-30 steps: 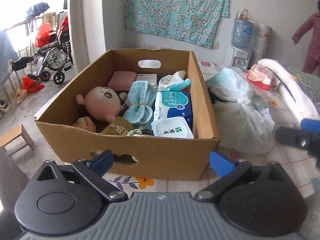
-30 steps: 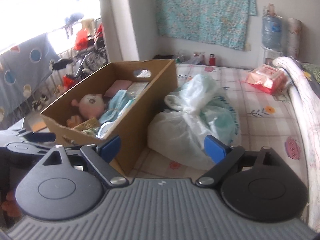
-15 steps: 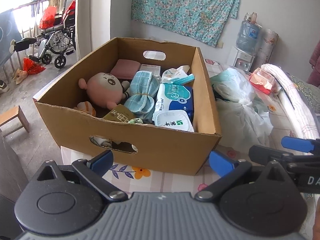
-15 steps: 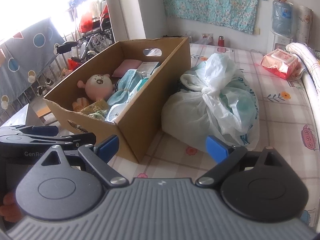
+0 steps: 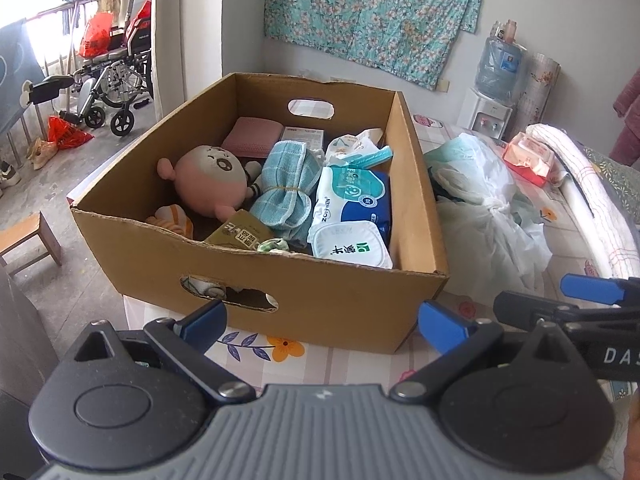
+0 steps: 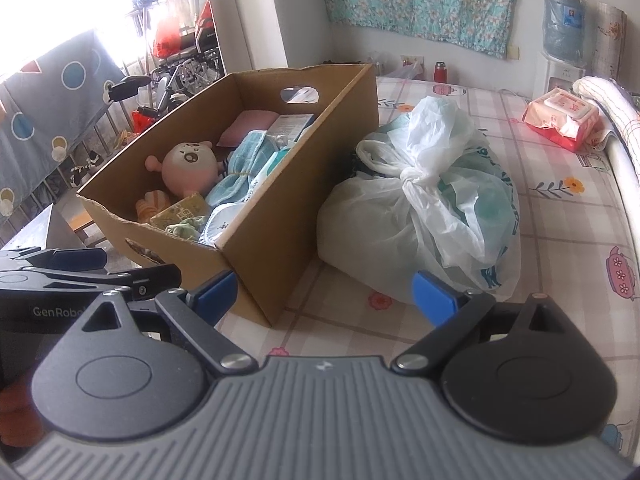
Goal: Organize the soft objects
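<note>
- Blue-tipped fingers of the left hand-held gripper (image 5: 322, 326) stand wide apart, holding nothing; it hangs just short of the cardboard box (image 5: 304, 300), facing the near wall w/ its cut-out handle.
- Right hand-held gripper (image 6: 324, 294) is wide apart and empty too; aimed at the gap between the box's near corner and the bag.
- Box sits on the flower-print worktop (image 6: 560, 240) and is already packed w/ soft stuff: wet-wipe packs (image 5: 352, 220) near-right, blue checked towel bundle (image 5: 284, 196) mid, pink plush doll (image 5: 210, 180) left, pink folded cloth (image 5: 252, 142) at the back.
- Judgement: all light and squashy. Wipe packs have slick film, so best taken by an edge or end seam. Towel looks best taken at its tied waist; doll by an arm or leg.
- White plastic bag (image 6: 420, 208), knotted on top, lies touching or just beside the box's right wall, ahead of the right gripper and a bit to its right.
- Judgement: bag is soft, prob light, shape shifts when lifted; thin film is slippery and could tear. The knot (image 6: 414, 176) is the firmest grip pt.
- Further off, a red wipe pack (image 6: 560, 116) lies well apart near the far right edge, beside a rolled blanket (image 6: 608, 100). Also soft, film-wrapped; out of easy reach of both grippers.
</note>
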Demonstrator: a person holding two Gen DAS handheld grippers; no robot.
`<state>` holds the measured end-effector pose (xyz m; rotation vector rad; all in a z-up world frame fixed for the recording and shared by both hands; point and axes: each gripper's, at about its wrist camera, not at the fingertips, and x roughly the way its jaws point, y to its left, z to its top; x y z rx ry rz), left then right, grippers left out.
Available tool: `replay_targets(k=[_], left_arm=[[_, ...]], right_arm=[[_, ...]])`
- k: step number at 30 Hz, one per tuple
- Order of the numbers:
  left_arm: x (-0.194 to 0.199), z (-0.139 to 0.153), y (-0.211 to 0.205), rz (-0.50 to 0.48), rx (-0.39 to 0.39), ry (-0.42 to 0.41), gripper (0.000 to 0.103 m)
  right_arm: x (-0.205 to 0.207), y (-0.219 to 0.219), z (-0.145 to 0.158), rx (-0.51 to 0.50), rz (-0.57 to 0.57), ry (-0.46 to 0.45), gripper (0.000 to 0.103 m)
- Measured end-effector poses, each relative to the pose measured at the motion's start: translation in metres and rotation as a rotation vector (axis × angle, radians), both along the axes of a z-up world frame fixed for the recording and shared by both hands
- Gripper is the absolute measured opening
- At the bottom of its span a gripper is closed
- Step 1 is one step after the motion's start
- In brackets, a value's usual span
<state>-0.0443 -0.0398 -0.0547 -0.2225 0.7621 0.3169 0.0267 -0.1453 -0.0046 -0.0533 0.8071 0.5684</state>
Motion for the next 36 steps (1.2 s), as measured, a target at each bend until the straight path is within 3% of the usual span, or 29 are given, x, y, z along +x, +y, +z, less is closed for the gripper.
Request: replay_targets(k=[36], left_arm=[[0.006, -0.010, 0.004, 0.011, -0.027, 0.048, 0.101]], right_arm=[[0.008, 0.011, -0.006, -0.057, 0.007, 0.022, 0.097]])
